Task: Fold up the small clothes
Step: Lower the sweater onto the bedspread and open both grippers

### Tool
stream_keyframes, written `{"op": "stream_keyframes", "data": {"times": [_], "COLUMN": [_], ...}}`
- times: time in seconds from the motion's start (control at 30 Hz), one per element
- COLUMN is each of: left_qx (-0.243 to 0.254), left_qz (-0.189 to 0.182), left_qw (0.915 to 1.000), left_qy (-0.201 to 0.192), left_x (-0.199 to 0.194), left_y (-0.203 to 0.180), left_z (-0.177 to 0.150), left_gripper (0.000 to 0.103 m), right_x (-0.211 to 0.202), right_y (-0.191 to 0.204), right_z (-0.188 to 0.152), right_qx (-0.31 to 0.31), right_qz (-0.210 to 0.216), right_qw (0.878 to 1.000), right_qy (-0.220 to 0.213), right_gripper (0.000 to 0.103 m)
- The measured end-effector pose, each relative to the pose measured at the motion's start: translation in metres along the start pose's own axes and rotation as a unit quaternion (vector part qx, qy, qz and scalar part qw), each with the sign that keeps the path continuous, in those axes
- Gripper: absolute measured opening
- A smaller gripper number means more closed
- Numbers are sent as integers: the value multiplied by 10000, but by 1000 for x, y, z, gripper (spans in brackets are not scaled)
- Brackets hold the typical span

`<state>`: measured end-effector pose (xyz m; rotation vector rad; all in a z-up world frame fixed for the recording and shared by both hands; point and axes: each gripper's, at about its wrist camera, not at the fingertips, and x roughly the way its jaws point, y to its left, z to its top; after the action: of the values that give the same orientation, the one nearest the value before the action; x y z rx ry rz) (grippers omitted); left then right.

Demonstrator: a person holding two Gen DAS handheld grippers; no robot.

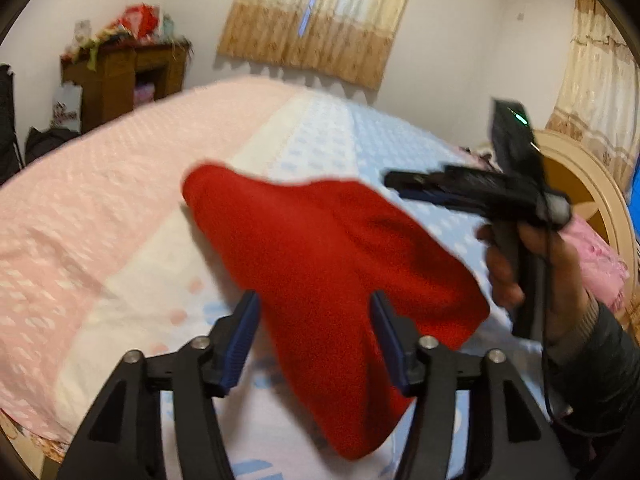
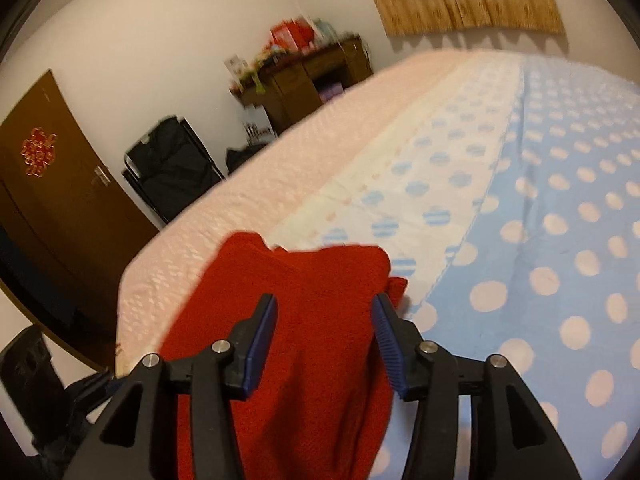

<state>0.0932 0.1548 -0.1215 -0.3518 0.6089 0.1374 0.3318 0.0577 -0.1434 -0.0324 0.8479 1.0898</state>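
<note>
A small red knitted garment lies rumpled on the bed, over the white and blue part of the cover. My left gripper is open, its blue pads either side of the garment's near end, just above it. My right gripper is open too, with the red garment below and between its fingers. In the left wrist view the right gripper shows from the side at the garment's right edge, held by a hand.
The bed cover has a pink band, a white band and a blue dotted part. A rounded wooden footboard and pink bedding are at the right. A wooden cabinet, a dark folding chair and a brown door stand beyond the bed.
</note>
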Motion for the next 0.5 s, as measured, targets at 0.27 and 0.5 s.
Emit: {"op": "stream_keyframes", "data": {"times": [0.27, 0.5], "left_qx": [108, 27], "left_qz": [744, 638], "left_qw": [9971, 9973], "left_qy": [109, 355], "left_x": [24, 33], "left_y": [21, 25], "left_z": [-1, -15], "left_gripper": [70, 71], "right_x": [-5, 2], "right_y": [44, 25], "right_z": [-41, -68], "right_qx": [-524, -297], "right_qz": [506, 37], "right_qw": [9961, 9975], "right_qy": [501, 633], "right_gripper": [53, 53]}}
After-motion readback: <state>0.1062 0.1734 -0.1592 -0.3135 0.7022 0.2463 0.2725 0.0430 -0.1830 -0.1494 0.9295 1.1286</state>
